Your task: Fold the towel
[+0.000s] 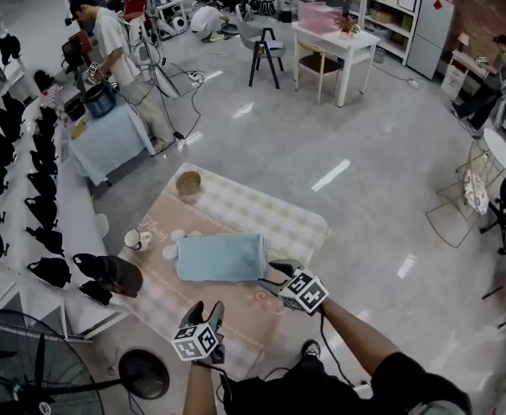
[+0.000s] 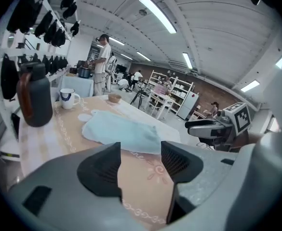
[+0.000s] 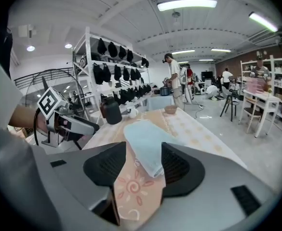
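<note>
A light blue towel (image 1: 220, 258) lies folded into a flat rectangle on the table's patterned cloth (image 1: 261, 210). My left gripper (image 1: 207, 308) hovers over the near part of the table, short of the towel's near edge, jaws open and empty. My right gripper (image 1: 272, 277) is just off the towel's near right corner, also open with nothing in it. In the left gripper view the towel (image 2: 121, 131) lies ahead of the open left gripper (image 2: 141, 150), with the right gripper (image 2: 213, 129) off to the right. In the right gripper view the towel (image 3: 145, 143) runs away from the open right gripper (image 3: 144, 150).
A black jug (image 1: 114, 273), a white mug (image 1: 135, 239) and a small bowl (image 1: 188, 182) stand along the table's left side and far corner. A shelf of black bags (image 1: 2, 145) and a fan (image 1: 28, 370) are at the left. A person (image 1: 114, 50) works at a far table.
</note>
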Demonstrator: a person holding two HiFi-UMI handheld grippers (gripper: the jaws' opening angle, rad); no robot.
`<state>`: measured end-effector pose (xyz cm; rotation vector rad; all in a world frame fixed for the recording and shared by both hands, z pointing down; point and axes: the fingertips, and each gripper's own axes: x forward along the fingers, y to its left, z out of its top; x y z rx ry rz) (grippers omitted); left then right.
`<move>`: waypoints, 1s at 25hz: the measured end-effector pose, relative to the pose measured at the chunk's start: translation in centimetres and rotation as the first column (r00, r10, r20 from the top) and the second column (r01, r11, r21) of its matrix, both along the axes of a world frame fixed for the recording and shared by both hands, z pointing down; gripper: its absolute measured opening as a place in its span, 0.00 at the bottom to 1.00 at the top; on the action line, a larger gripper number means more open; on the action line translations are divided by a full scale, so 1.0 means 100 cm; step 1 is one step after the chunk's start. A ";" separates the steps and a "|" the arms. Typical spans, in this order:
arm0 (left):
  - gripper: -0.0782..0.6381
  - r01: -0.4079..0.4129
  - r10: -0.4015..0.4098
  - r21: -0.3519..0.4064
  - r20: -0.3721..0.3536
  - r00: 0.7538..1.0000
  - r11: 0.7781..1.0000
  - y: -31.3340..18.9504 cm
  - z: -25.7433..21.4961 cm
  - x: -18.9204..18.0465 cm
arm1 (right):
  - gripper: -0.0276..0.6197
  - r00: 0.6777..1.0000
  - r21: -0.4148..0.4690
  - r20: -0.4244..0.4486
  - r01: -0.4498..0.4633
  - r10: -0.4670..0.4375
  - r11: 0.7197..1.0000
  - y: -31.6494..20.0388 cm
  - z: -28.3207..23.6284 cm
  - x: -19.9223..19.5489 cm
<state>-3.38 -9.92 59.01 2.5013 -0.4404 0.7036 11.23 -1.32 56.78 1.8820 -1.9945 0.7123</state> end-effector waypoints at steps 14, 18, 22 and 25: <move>0.45 0.120 -0.120 -0.014 -0.012 0.993 0.993 0.090 -0.014 0.027 | 0.37 0.987 0.028 -0.003 0.160 -0.160 0.987 0.047 -0.019 0.037; 0.45 0.150 -0.151 -0.044 -0.019 0.988 0.988 0.071 0.002 0.043 | 0.37 0.983 0.002 -0.009 0.183 -0.183 0.983 0.026 -0.013 0.057; 0.45 0.175 -0.177 -0.058 -0.032 0.984 0.983 0.038 0.009 0.062 | 0.37 0.975 -0.032 -0.012 0.223 -0.224 0.974 -0.008 -0.005 0.071; 0.45 0.193 -0.197 -0.081 -0.046 0.979 0.978 0.013 0.007 0.074 | 0.37 0.967 -0.054 -0.003 0.255 -0.256 0.965 -0.038 -0.006 0.076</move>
